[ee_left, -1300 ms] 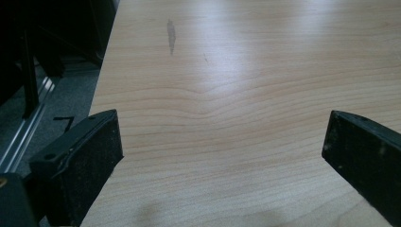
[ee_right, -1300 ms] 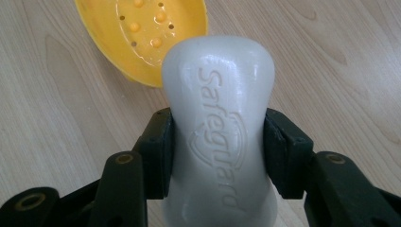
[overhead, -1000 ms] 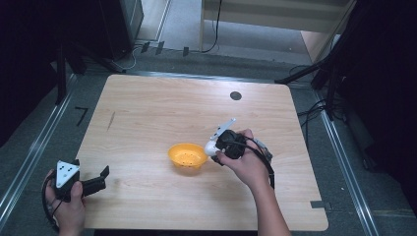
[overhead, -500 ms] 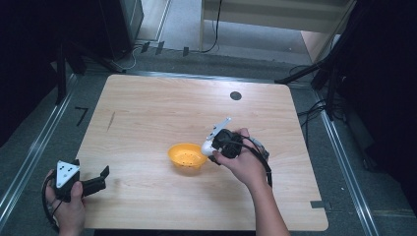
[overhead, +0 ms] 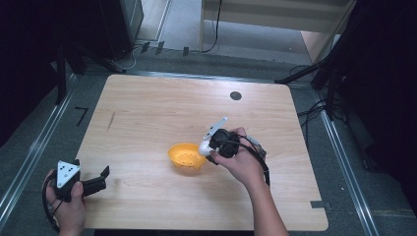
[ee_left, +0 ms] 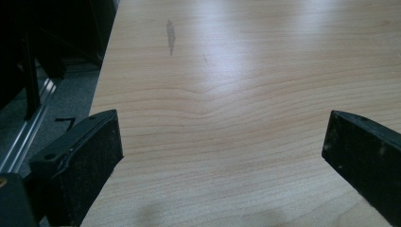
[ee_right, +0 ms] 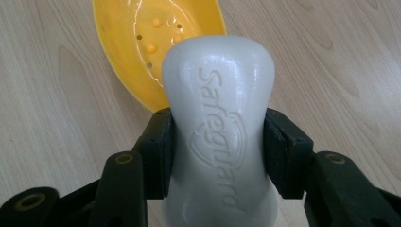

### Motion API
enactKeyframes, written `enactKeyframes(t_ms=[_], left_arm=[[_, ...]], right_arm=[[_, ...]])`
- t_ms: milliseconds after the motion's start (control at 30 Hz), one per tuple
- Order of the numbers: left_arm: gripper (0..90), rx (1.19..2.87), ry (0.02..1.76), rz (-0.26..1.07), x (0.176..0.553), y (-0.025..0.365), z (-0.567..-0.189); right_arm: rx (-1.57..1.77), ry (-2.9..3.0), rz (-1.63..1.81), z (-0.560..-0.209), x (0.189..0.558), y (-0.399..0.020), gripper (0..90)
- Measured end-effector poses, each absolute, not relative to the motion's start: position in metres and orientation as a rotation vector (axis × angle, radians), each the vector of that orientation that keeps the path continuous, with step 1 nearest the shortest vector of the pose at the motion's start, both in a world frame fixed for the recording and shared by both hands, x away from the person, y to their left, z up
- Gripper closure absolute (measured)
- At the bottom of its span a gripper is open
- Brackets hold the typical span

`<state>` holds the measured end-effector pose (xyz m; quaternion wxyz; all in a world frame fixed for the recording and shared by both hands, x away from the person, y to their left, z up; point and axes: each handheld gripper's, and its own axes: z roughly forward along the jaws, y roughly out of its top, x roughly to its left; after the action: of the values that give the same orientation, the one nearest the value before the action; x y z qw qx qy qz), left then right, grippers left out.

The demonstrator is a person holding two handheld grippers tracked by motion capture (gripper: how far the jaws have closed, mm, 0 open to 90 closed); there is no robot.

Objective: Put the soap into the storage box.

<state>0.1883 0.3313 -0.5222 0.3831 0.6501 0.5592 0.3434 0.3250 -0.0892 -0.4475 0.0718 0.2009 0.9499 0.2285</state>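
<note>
Soap bar (ee_right: pixel 217 127) just right of soap dish (overhead: pixel 186 156) mid-table (overhead: pixel 162 108), left gripper (overhead: pixel 101 179) at near-left edge.

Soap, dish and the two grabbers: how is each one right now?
Soap bar: white, clamped at its waist, held just above the dish's rim.
Soap dish: yellow, upright on the table, nothing in it.
Right gripper: shut on the soap bar.
Left gripper: open, holding nothing, at the table's near left corner.
Table: wooden, with a dark smudge.
</note>
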Motion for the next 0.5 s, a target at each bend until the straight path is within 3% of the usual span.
enactKeyframes(t_ms=[500], left_arm=[[0.0, 1.656, 1.428, 0.877, 0.188, 0.331, -0.522]], right_arm=[[0.570, 2.866, 0.685, -0.447, 0.327, -0.075, 50.6]])
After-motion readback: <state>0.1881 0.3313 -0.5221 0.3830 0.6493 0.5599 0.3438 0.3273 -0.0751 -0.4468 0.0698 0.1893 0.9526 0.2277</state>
